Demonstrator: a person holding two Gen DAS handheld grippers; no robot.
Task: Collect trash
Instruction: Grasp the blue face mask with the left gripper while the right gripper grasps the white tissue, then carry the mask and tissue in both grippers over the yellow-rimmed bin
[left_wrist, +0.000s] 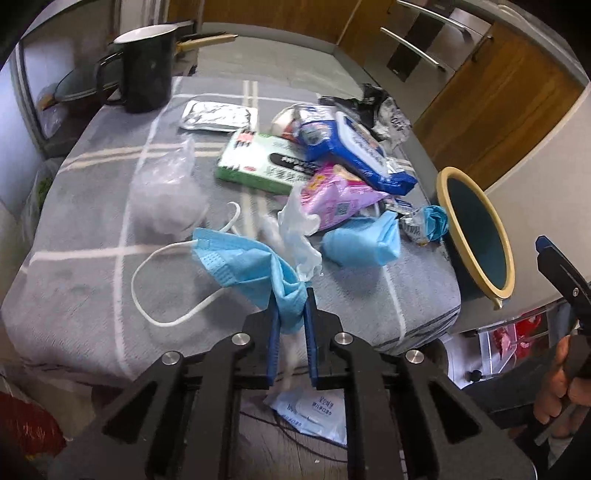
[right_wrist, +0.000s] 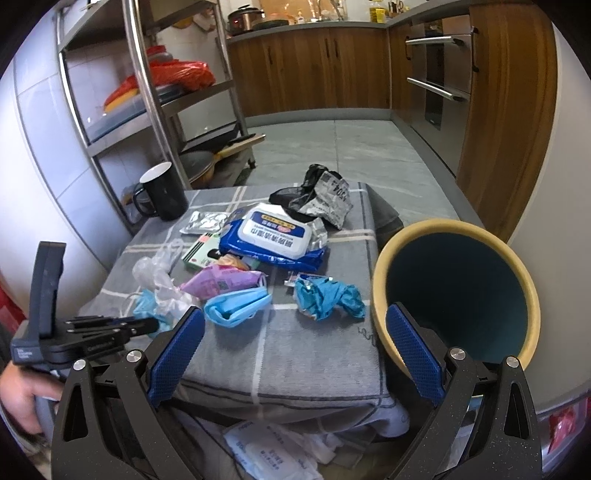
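Limply, blue mask dangles, crumpled, loop trailing.

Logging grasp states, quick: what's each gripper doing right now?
Left gripper: closed on the blue face mask.
Right gripper: open, fingers spread wide, holding nothing.

Bin right of table, mug far left, litter probably below
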